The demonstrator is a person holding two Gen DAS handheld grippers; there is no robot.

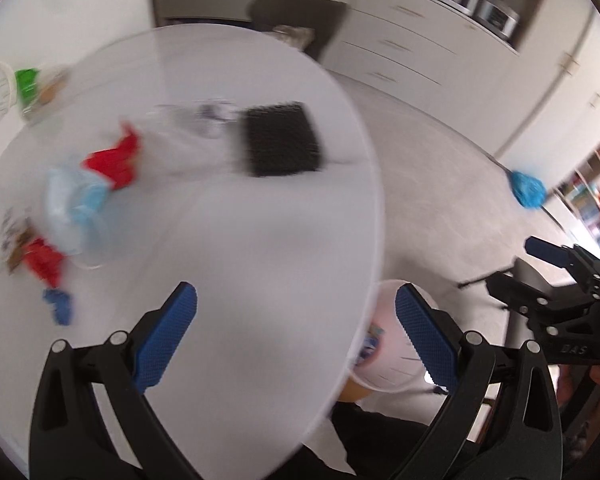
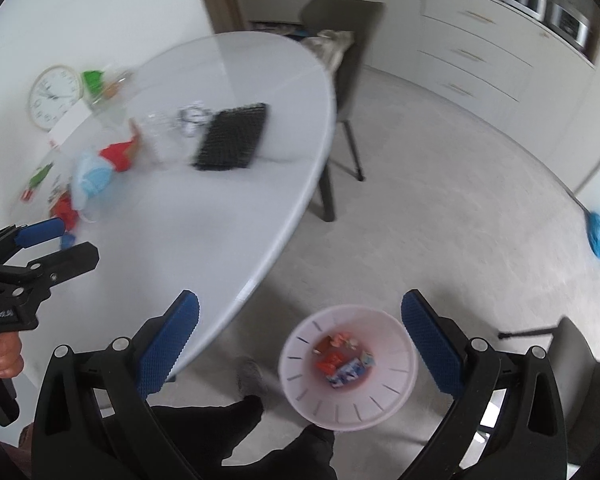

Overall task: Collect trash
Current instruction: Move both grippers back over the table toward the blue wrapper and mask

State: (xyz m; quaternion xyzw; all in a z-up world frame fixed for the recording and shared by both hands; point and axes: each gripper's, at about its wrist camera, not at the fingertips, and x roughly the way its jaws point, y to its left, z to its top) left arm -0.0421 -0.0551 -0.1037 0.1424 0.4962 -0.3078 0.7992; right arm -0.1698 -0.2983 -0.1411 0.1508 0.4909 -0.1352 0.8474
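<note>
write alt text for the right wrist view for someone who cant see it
The open right gripper hangs above a white bin on the floor, already holding a few colourful scraps. Left of it, a white oval table carries blurred litter, including a red wrapper and a black mat, with the left gripper at its edge.
</note>
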